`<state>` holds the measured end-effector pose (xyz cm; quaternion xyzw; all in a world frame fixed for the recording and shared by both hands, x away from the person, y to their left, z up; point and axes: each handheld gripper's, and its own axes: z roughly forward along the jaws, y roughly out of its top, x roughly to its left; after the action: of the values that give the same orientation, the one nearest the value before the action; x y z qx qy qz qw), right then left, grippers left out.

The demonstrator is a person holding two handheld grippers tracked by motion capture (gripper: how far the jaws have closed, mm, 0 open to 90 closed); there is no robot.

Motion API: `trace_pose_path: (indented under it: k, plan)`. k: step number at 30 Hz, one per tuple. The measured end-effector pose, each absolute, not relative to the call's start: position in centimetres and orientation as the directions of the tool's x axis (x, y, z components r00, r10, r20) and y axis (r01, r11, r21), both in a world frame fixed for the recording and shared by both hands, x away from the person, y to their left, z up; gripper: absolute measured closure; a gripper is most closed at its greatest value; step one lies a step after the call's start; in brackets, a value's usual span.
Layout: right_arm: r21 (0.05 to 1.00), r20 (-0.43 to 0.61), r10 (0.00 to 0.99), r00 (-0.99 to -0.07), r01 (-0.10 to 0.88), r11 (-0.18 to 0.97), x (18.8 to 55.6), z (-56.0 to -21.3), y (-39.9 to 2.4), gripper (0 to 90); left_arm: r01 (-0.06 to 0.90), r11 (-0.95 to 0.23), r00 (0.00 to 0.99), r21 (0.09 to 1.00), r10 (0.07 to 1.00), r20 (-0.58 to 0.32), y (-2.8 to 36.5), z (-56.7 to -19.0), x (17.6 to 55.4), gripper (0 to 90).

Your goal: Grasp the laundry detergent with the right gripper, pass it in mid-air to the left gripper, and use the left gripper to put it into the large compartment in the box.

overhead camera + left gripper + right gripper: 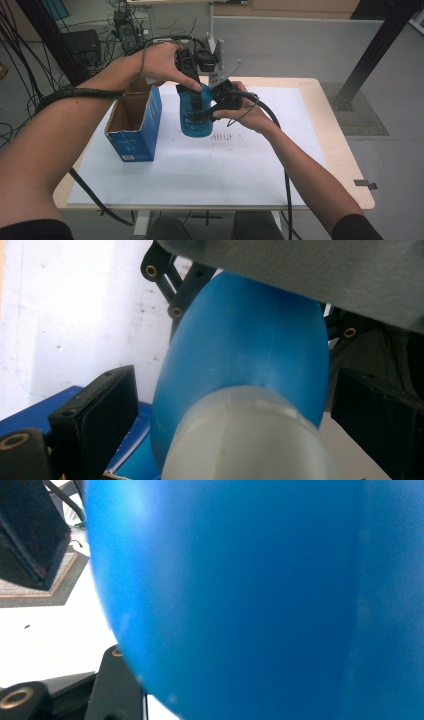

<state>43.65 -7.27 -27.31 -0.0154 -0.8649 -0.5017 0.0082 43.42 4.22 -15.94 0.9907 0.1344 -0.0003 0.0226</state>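
Blue plastic of the bottle (260,600) lay closest to the lens in the right gripper view, pressed up against the camera. In the high view the bottle (192,117) was held in the air above the white sheet on the tabletop (345,150), just beside the open blue carton (135,122) and clear of it. The right gripper (212,107) came in from the side and was clamped on the bottle body, its jaws drawn narrow around it. The left gripper (192,92) came down from above at the upper end; in the left gripper view its two black jaws stood either side of the bottle (245,355), with the whitish cap (245,440) lowest in the frame. A gap showed between the left-hand jaw and the bottle wall, so this gripper read as open around the neck, not yet pressing. The step in hand appeared to be a two-gripper hold of the bottle beside its carton, most likely a transfer or a preparation to work the cap. The next move would call for the left gripper to close squarely on the cap or neck while the right gripper kept the body from turning; a slip on the smooth curved plastic was the main risk.
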Motion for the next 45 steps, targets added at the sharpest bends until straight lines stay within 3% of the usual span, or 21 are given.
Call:
trace_pose_path:
  k: [45]
  plan:
    - [0.872, 0.02, 0.019, -1.0, 0.026, 0.489, 43.66, -27.1, -7.37, 44.0, 0.263, -0.964, 0.965, 0.051, 0.263, 0.005, 4.16, -15.53, 43.22, 5.7]
